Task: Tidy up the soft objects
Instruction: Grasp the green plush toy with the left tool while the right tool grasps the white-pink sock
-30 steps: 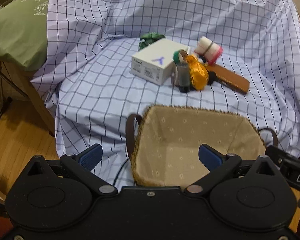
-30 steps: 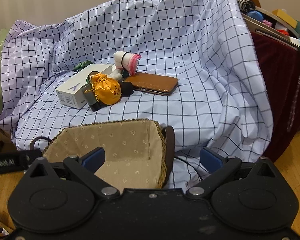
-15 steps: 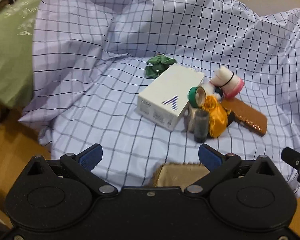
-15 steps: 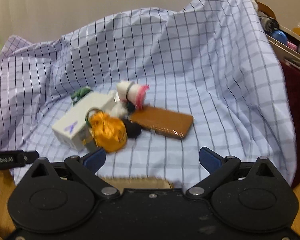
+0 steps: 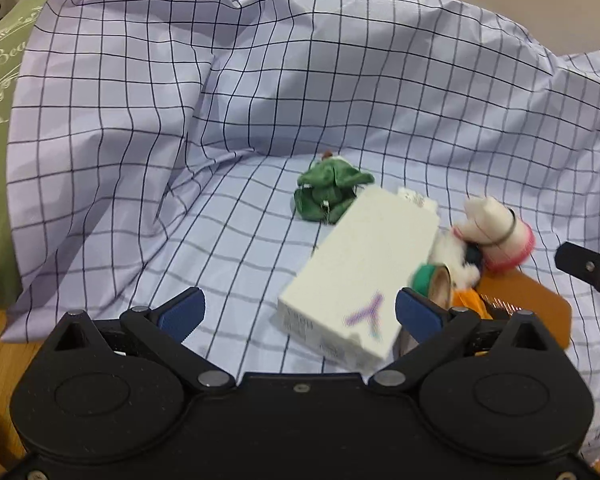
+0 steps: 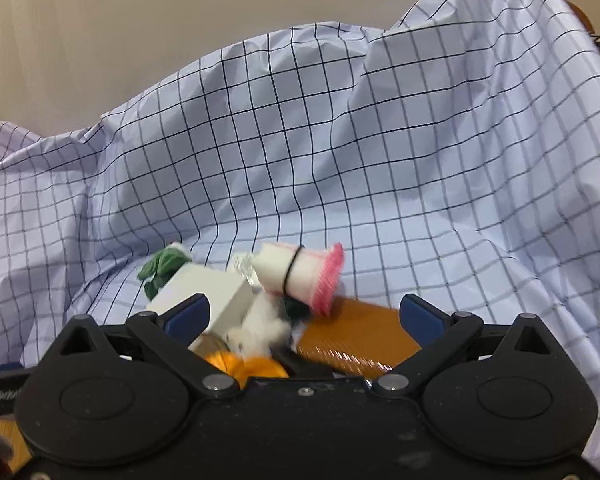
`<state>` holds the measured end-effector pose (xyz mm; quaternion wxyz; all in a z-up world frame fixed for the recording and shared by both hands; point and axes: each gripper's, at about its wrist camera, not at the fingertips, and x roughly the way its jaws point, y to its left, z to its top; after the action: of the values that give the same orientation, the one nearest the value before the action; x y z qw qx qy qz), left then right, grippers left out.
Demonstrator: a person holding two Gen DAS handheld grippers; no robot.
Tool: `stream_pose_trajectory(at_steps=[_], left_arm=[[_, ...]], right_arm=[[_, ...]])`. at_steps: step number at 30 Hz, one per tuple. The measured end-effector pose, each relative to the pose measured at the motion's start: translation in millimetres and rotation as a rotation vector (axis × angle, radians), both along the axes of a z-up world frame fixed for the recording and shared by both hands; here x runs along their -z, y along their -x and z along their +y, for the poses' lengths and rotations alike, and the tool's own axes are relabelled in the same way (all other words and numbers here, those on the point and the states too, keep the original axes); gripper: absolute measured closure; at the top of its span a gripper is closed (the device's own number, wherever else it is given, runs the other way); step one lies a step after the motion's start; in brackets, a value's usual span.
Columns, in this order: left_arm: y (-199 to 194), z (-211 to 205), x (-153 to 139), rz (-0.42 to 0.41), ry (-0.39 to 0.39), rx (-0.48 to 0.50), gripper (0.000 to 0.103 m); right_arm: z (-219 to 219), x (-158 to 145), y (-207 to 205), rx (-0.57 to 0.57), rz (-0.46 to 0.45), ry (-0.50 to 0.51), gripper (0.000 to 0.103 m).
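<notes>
Both tongs are spread wide and grasp nothing. In the right wrist view, the right tongs [image 6: 304, 312] are pointed at a rolled white cloth with a pink fringed end [image 6: 300, 272], seen at about 12 o'clock, just ahead of the fingertips; its long axis runs across the gap, from 9 to 3 o'clock, and a thin black band is cinched round its middle. The right tongs are judged the nearer. Below it lie white fluffy stuffing [image 6: 256, 328], a shiny orange satin pouch [image 6: 244, 366] and a smooth tan leather case [image 6: 352, 336]. From the left tongs [image 5: 298, 312], a crumpled green fabric piece [image 5: 328, 196] lies at 12 o'clock, touching a rigid white carton [image 5: 364, 276]. All rest on a checked sheet [image 5: 180, 160].
</notes>
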<state>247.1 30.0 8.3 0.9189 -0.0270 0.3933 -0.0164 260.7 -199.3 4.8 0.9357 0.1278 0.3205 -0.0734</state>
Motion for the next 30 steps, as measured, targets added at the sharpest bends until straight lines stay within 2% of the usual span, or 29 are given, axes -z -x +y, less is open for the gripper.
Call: stream_pose_trajectory(at_steps=[4,11,19,20,23,30], left_arm=[[-19.3,4.3,2.9,-0.01,0.012,-0.006,0.005],[-53.1,7.9,7.8,-0.023,-0.006,-0.022,0.004],[-94.4,5.0,10.0,-0.045,-0.016,-0.014,0.004],[-101.4,2.4,10.6,-0.047,-0.021,-0.008,0.004],[-120.8,-5.1,13.1,-0.057,-0.028,0.016,0.004],[-158.6,-23.0,32.0,-0.032,-0.036,0.065,0.004]], right_arm=[[1.8,11.9,-30.9,0.007,0.012,-0.028,0.001],[6.6,31.5,-74.1,0.038,0.051,-0.008,0.001],[-2.9,57.3,-109.2,0.069,0.145,-0.01,0.002],[-4.5,60.7,-112.0,0.068,0.155,-0.007,0.005],[-8.2,67.6,-116.2,0.039,0.171,-0.018,0.027],[-16.3,66.2,-112.2,0.017,0.142,-0.029,0.027]])
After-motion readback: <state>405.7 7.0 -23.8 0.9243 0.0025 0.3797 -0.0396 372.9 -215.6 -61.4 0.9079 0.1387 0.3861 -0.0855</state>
